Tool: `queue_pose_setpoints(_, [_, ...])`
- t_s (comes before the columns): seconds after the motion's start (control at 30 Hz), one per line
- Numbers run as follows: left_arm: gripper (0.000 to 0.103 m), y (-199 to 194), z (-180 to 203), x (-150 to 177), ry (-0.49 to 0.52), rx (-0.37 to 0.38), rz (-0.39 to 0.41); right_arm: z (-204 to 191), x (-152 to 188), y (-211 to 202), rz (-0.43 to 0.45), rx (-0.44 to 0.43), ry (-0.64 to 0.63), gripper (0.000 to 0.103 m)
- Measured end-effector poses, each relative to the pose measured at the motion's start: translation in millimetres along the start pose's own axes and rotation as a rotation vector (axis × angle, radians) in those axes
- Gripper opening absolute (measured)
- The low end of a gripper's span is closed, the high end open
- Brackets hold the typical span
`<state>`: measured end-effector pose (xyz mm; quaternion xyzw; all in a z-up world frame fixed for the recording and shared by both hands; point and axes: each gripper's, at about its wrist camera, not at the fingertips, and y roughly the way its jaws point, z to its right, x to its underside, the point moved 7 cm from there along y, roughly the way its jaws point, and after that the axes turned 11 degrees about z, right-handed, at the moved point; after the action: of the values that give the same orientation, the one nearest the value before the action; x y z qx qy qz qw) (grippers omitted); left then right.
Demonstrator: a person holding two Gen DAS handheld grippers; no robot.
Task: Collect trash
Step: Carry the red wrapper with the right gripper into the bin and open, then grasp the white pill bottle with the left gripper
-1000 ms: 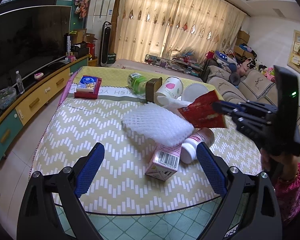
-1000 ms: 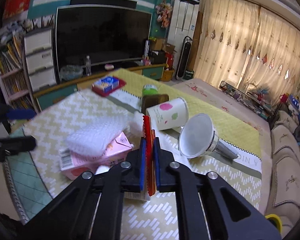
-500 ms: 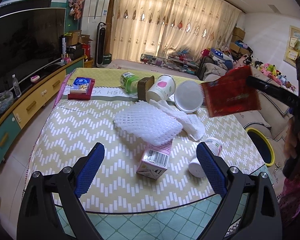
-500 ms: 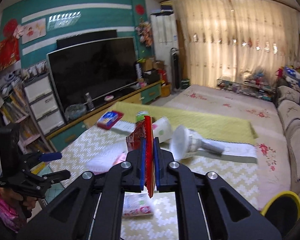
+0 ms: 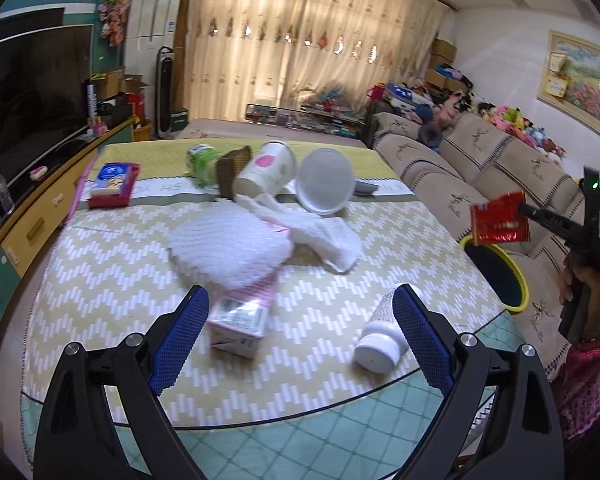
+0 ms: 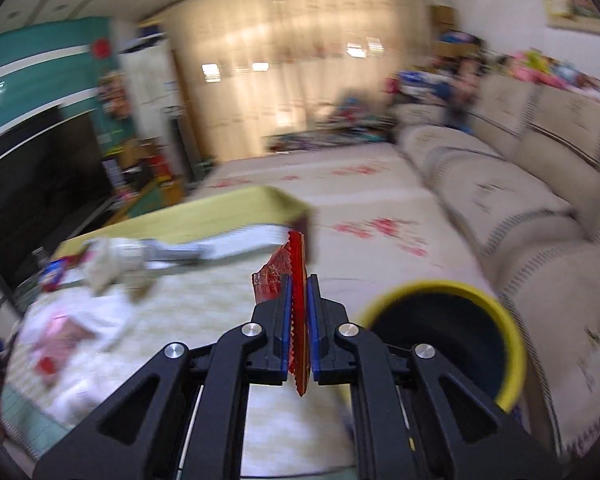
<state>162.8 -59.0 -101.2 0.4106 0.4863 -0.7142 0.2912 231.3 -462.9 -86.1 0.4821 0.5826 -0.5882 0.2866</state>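
My right gripper (image 6: 299,296) is shut on a red foil wrapper (image 6: 296,280), held edge-on between the blue pads. In the left wrist view that red wrapper (image 5: 499,225) hangs in the air just above the near rim of a yellow-rimmed dark bin (image 5: 500,276) beside the table. The bin (image 6: 452,344) sits low and to the right of the right gripper. My left gripper (image 5: 300,336) is open over the near part of the table, with a pink carton (image 5: 242,314) and a white bottle (image 5: 382,340) lying between and ahead of its fingers.
On the zigzag tablecloth (image 5: 108,292) lie a white foam net (image 5: 228,248), white cloth (image 5: 332,240), a paper cup (image 5: 266,172), a clear lid (image 5: 325,187), a green jar (image 5: 201,162) and a red-blue box (image 5: 111,179). A beige sofa (image 5: 480,160) runs along the right.
The right gripper has carried the red wrapper off the table to the right, until it hangs over the bin. The left gripper drifted slightly; the white bottle now lies bare.
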Motion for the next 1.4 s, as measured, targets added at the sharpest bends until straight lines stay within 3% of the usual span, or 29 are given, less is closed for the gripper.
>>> queue_pose_setpoints(0.1, [0.092,6.7,14.6,0.1,0.012,0.027,-0.013,52.0,15.9,5.7,-0.022,0.122,0.052,0.007])
queue_pose_setpoints(0.33, [0.092,19.8,41.1,1.0,0.046,0.063,-0.044,112.9,55.2,44.0,-0.117,0.249,0.110,0.010])
queue_pose_setpoints(0.37, [0.092,21.6,46.2,0.7,0.053,0.070,-0.047,116.8,60.0,48.9,-0.130,0.262,0.111,0.014])
queue_pose_setpoints(0.4, [0.092,22.5,49.7,0.7,0.058,0.073,-0.049,121.6,64.8,54.2,-0.145,0.276,0.113,0.028])
queue_pose_setpoints(0.43, [0.092,23.7,53.7,0.6,0.066,0.077,-0.051,125.7,68.1,56.8,-0.146,0.284,0.122,0.037])
queue_pose_setpoints(0.47, [0.092,24.4,56.1,0.7,0.071,0.080,-0.053,128.9,70.5,56.8,-0.139,0.286,0.132,0.042])
queue_pose_setpoints(0.67, [0.092,31.1,80.6,2.9,0.114,0.128,-0.072,137.2,69.5,46.6,-0.113,0.282,0.146,0.042])
queue_pose_setpoints(0.77, [0.092,35.8,91.8,7.4,0.136,0.158,-0.090,139.0,67.5,34.1,-0.094,0.272,0.149,0.047])
queue_pose_setpoints(1.1, [0.091,72.0,120.0,48.5,0.305,0.200,-0.211,134.4,72.8,12.3,-0.099,0.237,0.170,0.049])
queue_pose_setpoints(1.2, [0.083,84.2,120.3,59.1,0.309,0.215,-0.260,132.0,76.9,11.2,-0.106,0.225,0.177,0.049])
queue_pose_setpoints(1.4, [0.075,98.9,119.7,76.3,0.317,0.227,-0.326,129.6,83.5,12.0,-0.121,0.204,0.194,0.049])
